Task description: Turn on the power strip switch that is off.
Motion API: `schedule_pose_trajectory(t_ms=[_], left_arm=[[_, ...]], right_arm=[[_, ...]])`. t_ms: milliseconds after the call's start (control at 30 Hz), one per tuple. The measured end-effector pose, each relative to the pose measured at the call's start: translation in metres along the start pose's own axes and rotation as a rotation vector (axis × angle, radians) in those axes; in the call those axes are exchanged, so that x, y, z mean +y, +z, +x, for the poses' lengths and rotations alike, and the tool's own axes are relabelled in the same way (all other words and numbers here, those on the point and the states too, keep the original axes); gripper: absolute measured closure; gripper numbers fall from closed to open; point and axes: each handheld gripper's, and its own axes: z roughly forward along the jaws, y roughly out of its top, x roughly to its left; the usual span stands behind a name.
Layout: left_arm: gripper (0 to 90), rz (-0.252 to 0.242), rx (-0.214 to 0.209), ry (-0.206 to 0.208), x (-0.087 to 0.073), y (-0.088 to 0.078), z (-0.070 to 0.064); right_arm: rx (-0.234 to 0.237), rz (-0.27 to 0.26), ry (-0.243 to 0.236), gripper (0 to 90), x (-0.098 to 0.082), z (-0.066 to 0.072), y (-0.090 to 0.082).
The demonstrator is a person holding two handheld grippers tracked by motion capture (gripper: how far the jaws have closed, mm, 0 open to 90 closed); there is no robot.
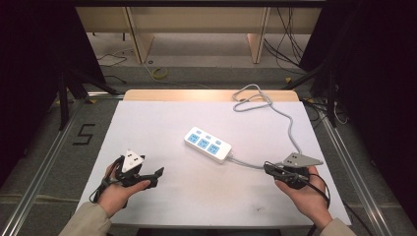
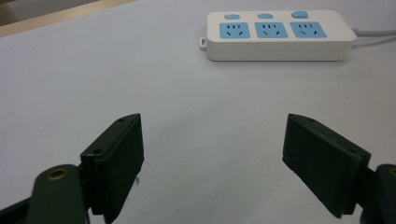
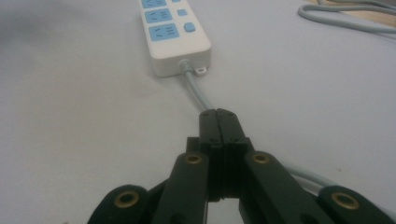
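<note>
white plastic power strip with blue sockets [image 1: 208, 144] lying slantwise mid-desk, long axis running toward the right hand-held gripper [image 1: 269, 169]. right hand-held gripper nearer, jaws pressed together over the grey cord [image 3: 195, 88], whether pinching it unclear; left hand-held gripper [image 2: 212, 158] spread wide, holding nothing.

1. Left hand [image 1: 120, 189] sits around 7 o'clock, wrapped around the left gripper [image 1: 158, 173], which points toward 3 o'clock with jaws spread wide, nothing between them.
2. Right hand [image 1: 305, 196] sits around 5 o'clock; the right gripper [image 1: 268, 168] aims toward 9 o'clock, jaws pressed fully together.
3. Both forearms come in from 6 o'clock.

White table [image 1: 162, 123], floor digit five [image 1: 84, 133]
</note>
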Motion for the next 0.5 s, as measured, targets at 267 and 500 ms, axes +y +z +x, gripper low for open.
schedule_pose_trajectory(t_ms=[267,500], left_arm=[[20.4,0.000,-0.004,0.000,0.000,0.001,0.000],[20.3,-0.002,-0.005,-0.001,0.000,0.002,-0.001]], right_arm=[[0.013,-0.002,-0.018,90.0,0.019,0.002,0.016],[0.023,0.001,-0.030,90.0,0.033,0.005,0.026]])
